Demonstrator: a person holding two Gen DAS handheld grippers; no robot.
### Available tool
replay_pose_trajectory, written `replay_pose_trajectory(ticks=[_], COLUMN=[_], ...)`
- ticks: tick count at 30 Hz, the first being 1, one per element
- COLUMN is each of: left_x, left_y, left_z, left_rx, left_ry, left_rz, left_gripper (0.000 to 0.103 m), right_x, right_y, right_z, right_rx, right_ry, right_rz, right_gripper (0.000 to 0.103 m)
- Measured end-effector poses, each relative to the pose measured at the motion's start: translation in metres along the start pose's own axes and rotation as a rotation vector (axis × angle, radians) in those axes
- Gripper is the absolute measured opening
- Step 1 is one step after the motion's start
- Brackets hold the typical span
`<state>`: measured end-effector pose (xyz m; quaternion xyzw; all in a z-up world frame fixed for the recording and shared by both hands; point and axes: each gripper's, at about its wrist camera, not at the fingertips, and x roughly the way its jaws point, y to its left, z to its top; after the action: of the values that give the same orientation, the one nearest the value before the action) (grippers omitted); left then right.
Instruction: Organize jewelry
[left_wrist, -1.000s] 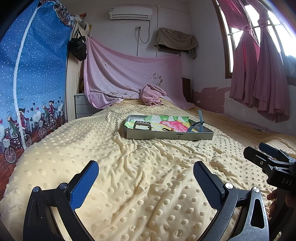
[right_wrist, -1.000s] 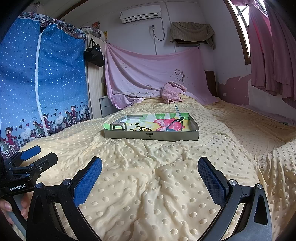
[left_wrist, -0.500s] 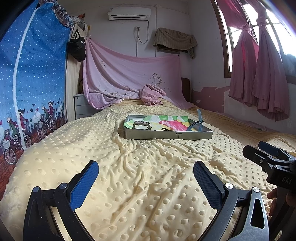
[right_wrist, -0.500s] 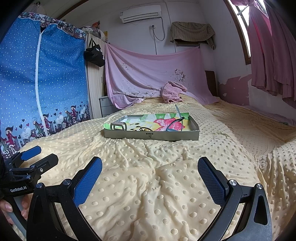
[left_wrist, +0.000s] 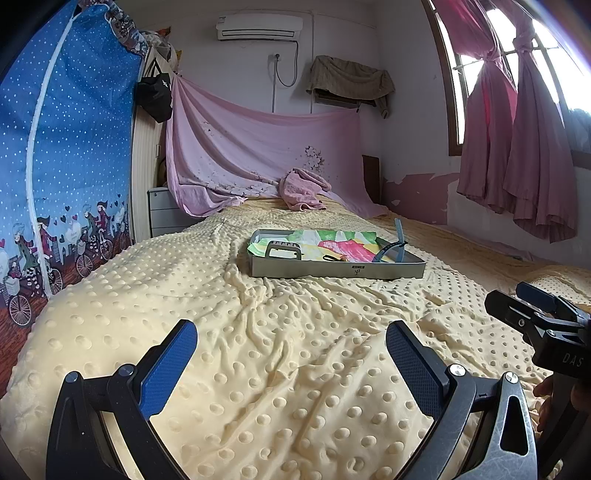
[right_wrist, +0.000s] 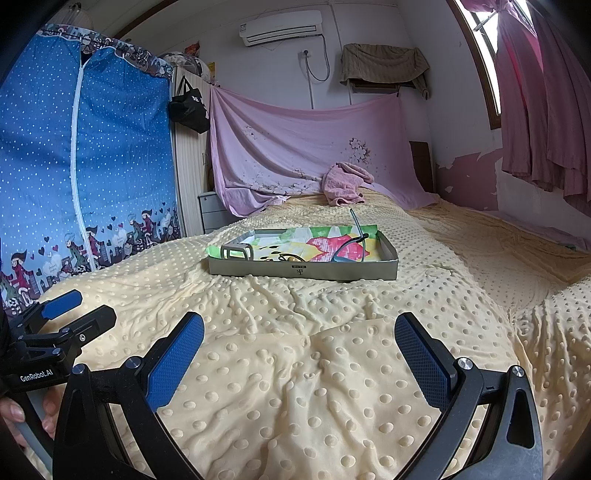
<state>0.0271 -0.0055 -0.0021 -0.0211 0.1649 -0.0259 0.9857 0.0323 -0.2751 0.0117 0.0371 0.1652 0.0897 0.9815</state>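
A shallow grey tray (left_wrist: 332, 272) (right_wrist: 258, 267) lined with bright patterned paper sits on the yellow dotted blanket (left_wrist: 277, 350) (right_wrist: 332, 369), well ahead of both grippers. Inside it lie a grey loop-shaped piece (left_wrist: 282, 250) (right_wrist: 237, 252) at the left, a thin blue band (left_wrist: 392, 248) (right_wrist: 356, 240) at the right, and small dark items near the front wall. My left gripper (left_wrist: 291, 354) hovers open over the blanket, nothing between its blue pads. My right gripper (right_wrist: 300, 349) is likewise open and empty. Each gripper appears at the edge of the other's view.
A crumpled pink cloth (left_wrist: 304, 192) (right_wrist: 345, 184) lies at the head of the bed below a hung pink sheet. A blue fabric wardrobe (left_wrist: 62, 166) (right_wrist: 81, 166) and a grey drawer unit (left_wrist: 164, 214) stand left. Pink curtains (left_wrist: 517, 129) hang right.
The left wrist view has shifted slightly, the tray sitting a little higher in it. The right gripper has stayed put. Both remain open.
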Motion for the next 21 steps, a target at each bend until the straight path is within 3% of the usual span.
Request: replay_pose_trajectory(ticks=[21], left_x=[-0.0036], left_y=[0.0017], left_z=[0.0019], left_rx=[-0.013], left_ry=[-0.019], left_rz=[0.013], left_gripper=[0.103], right_x=[0.0000], right_y=[0.0003], right_z=[0.0000], right_rx=[0.000], right_ry=[0.000], right_rz=[0.000], right_gripper=[0.102])
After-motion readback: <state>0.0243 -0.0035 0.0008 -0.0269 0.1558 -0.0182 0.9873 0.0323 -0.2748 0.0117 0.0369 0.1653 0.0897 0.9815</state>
